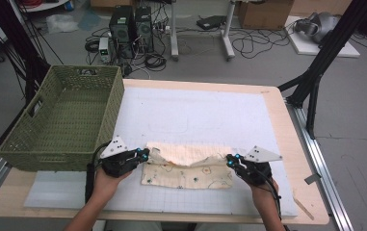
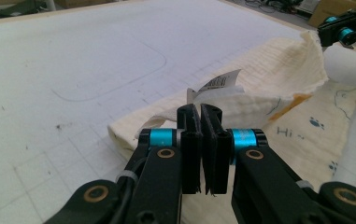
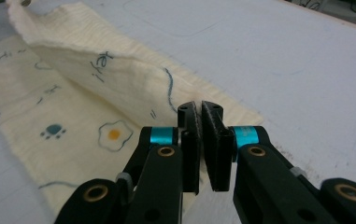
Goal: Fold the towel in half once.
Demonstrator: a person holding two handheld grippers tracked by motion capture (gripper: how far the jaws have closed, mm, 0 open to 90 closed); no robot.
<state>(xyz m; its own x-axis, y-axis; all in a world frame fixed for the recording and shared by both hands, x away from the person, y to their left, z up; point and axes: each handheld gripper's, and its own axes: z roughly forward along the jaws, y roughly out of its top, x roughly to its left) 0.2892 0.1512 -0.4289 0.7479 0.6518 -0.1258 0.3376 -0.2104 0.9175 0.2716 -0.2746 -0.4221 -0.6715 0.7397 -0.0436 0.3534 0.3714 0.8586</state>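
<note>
A cream cloth (image 1: 186,169) printed with small paws and eggs lies near the table's front edge, its far edge lifted and sagging in the middle. My left gripper (image 1: 145,155) is shut on the cloth's left corner, and my right gripper (image 1: 229,160) is shut on its right corner. In the left gripper view the jaws (image 2: 200,112) pinch the cloth (image 2: 269,88) beside a white barcode label (image 2: 218,81). In the right gripper view the jaws (image 3: 200,109) clamp the raised fold of the cloth (image 3: 96,74), with the printed lower layer flat beneath.
A green woven basket (image 1: 32,139) stands at the table's left edge, close to my left hand. A white gridded mat (image 1: 195,113) covers the wooden table (image 1: 287,130). Computers, cables and black stand legs are on the floor beyond.
</note>
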